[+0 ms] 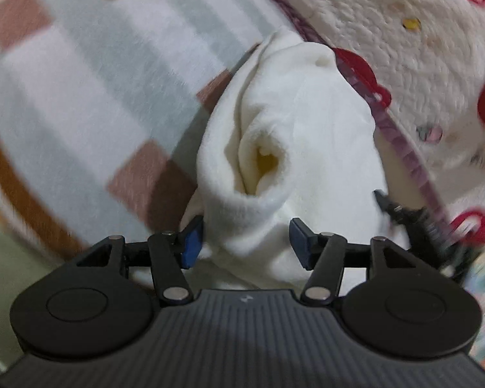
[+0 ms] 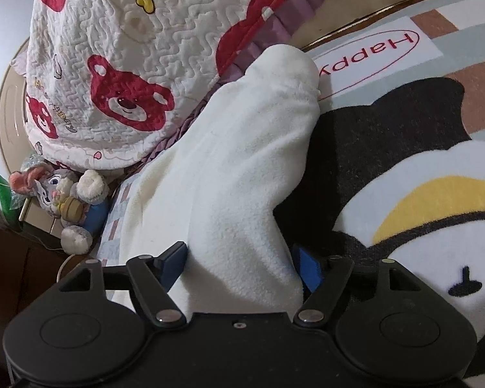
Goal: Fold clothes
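Observation:
A white fleece garment [image 1: 291,113] lies bunched in a long roll on the patterned rug, its open cuff facing me in the left wrist view. My left gripper [image 1: 247,244] is open, with the near fold of the fleece between its blue pads [image 1: 192,242], which do not squeeze it. In the right wrist view the same garment [image 2: 242,145] stretches away toward the quilt. My right gripper [image 2: 242,268] stands open and wide around the garment's near end. Its right pad [image 2: 310,271] is partly hidden behind the cloth.
A quilted cover with red bears and a purple frill [image 2: 129,64] [image 1: 420,64] lies right against the garment's far side. The checkered rug [image 1: 80,80] carries a "Happy" label [image 2: 371,55] and a black, white and yellow cartoon figure [image 2: 420,194]. A plush toy [image 2: 64,197] lies at left.

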The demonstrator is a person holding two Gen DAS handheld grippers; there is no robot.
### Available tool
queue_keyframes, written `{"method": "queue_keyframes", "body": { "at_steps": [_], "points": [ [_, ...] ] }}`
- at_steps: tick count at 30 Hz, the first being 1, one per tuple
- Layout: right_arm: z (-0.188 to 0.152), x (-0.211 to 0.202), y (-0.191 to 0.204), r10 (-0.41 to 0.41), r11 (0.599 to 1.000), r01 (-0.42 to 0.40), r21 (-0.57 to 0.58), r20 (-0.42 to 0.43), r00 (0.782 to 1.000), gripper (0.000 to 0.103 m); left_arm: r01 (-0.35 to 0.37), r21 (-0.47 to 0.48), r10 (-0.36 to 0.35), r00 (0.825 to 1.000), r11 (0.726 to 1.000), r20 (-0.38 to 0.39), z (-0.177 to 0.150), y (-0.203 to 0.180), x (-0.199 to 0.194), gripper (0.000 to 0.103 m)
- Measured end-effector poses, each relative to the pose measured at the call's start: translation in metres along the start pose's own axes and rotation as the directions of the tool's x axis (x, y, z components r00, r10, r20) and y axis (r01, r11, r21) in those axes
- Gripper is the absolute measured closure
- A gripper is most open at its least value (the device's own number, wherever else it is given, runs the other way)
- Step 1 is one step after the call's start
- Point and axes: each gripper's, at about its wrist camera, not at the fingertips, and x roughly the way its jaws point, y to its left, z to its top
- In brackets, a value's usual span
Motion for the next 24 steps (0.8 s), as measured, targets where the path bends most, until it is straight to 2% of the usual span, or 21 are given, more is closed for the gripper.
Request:
{"method": "queue_keyframes", "body": {
  "at_steps": [1, 2, 3, 4, 5, 8, 12, 16, 20, 22, 24],
  "points": [
    [0.0, 0.0, 0.0, -0.005, 1.0, 0.005, -0.002, 0.0, 1.0, 0.025, 0.02, -0.022, -0.02, 1.0, 1.0, 0.02, -0.001, 0.001, -0.007, 0.044],
    [0.0, 0.0, 0.0, -0.01, 1.0, 0.01, -0.007, 0.001, 1.0, 0.024, 0.032, -0.038, -0.031, 0.999, 0.999, 0.038, -0.002, 0.002, -0.013, 0.037],
    [0.0, -0.001, 0.001, -0.014, 1.0, 0.014, -0.011, 0.002, 1.0, 0.024, 0.014, -0.034, -0.013, 0.999, 0.999, 0.049, -0.003, 0.002, -0.016, 0.03],
    [0.0, -0.001, 0.001, -0.019, 1.0, 0.019, -0.015, 0.003, 1.0, 0.023, -0.006, -0.032, 0.008, 0.998, 0.999, 0.054, -0.004, 0.002, -0.018, 0.029],
    [0.0, -0.001, 0.002, -0.024, 1.0, 0.024, -0.02, 0.004, 1.0, 0.023, -0.031, -0.038, 0.033, 0.999, 0.999, 0.036, -0.005, 0.002, -0.018, 0.03],
    [0.0, -0.002, 0.003, -0.039, 0.999, 0.039, -0.033, 0.007, 0.999, 0.021, -0.026, -0.093, 0.026, 1.0, 0.995, 0.002, -0.017, 0.005, -0.016, 0.03],
    [-0.001, -0.003, 0.002, -0.043, 0.999, 0.043, -0.029, 0.008, 0.999, 0.021, 0.029, -0.01, -0.029, 1.0, 1.0, -0.009, -0.025, 0.0, 0.003, 0.029],
    [-0.004, -0.004, -0.003, -0.02, 1.0, 0.02, 0.013, 0.005, 1.0, 0.021, -0.03, 0.05, 0.028, 0.999, 0.998, 0.044, -0.032, -0.003, 0.009, 0.029],
    [-0.01, -0.004, -0.003, 0.001, 1.0, -0.001, 0.017, -0.009, 1.0, 0.021, -0.021, 0.046, 0.015, 0.992, 0.999, 0.122, -0.03, -0.002, 0.017, 0.03],
    [-0.013, -0.003, -0.004, 0.016, 1.0, -0.015, 0.019, -0.02, 1.0, 0.021, -0.047, 0.078, 0.036, 0.989, 0.996, 0.141, -0.029, -0.007, 0.024, 0.03],
    [-0.016, -0.002, -0.005, 0.033, 0.999, -0.032, 0.03, -0.03, 0.999, 0.021, -0.073, 0.122, 0.052, 0.985, 0.99, 0.167, -0.03, -0.011, 0.023, 0.043]
  ]
}}
